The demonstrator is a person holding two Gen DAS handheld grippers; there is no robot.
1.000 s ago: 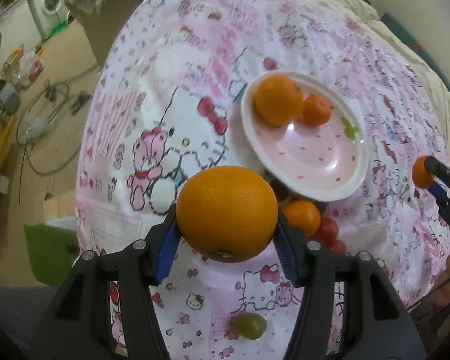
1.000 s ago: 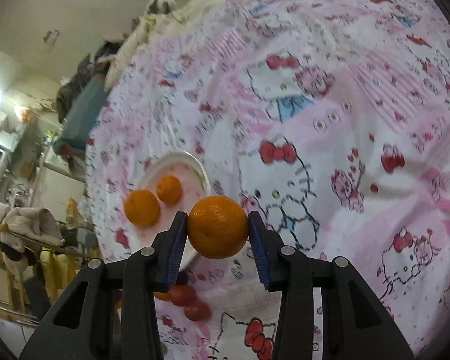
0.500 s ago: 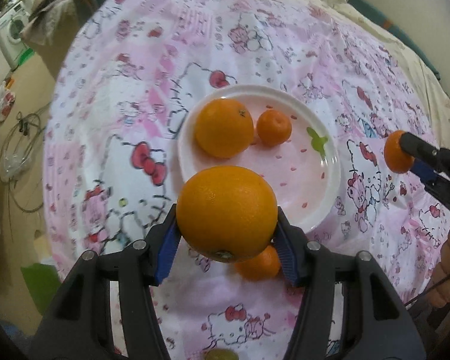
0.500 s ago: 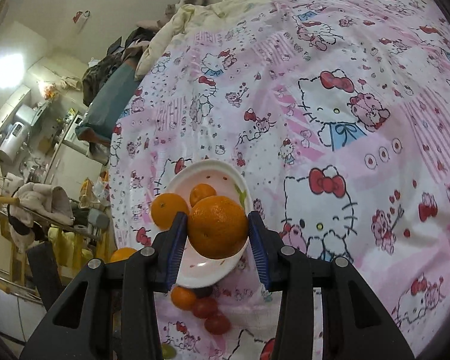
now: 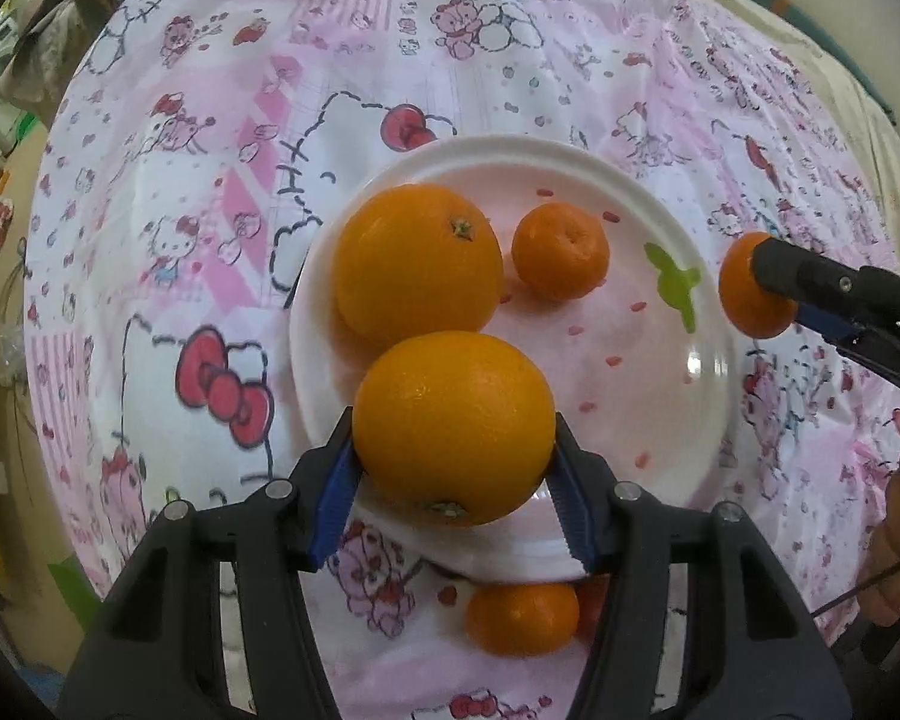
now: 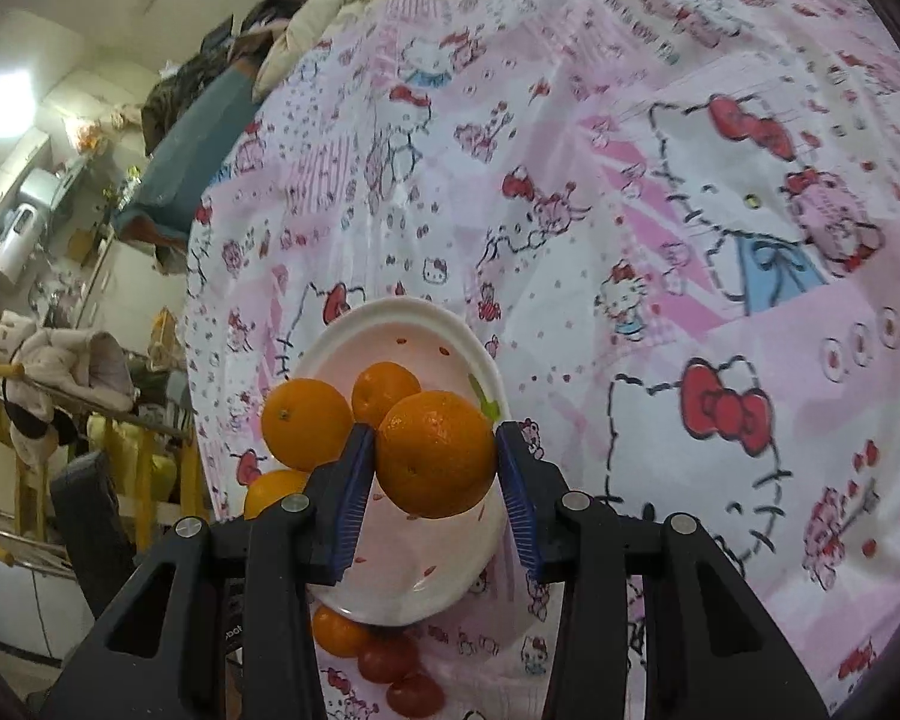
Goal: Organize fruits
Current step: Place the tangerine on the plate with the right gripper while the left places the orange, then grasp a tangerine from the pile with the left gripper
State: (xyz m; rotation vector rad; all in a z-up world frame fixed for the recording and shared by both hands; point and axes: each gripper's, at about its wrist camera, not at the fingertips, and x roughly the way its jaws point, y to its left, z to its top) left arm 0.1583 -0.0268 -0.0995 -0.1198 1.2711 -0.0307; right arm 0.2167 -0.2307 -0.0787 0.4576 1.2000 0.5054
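While both tongs, left gripping an orange and right a mandarin, hang over the plate, two fruits crowd its far side.

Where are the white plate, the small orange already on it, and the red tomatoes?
white plate (image 5: 510, 150): left wrist view, far rim.
small orange (image 5: 559, 251): left wrist view, middle of its top.
red tomatoes (image 6: 388, 657): right wrist view, middle of the upper tomato, below the plate.
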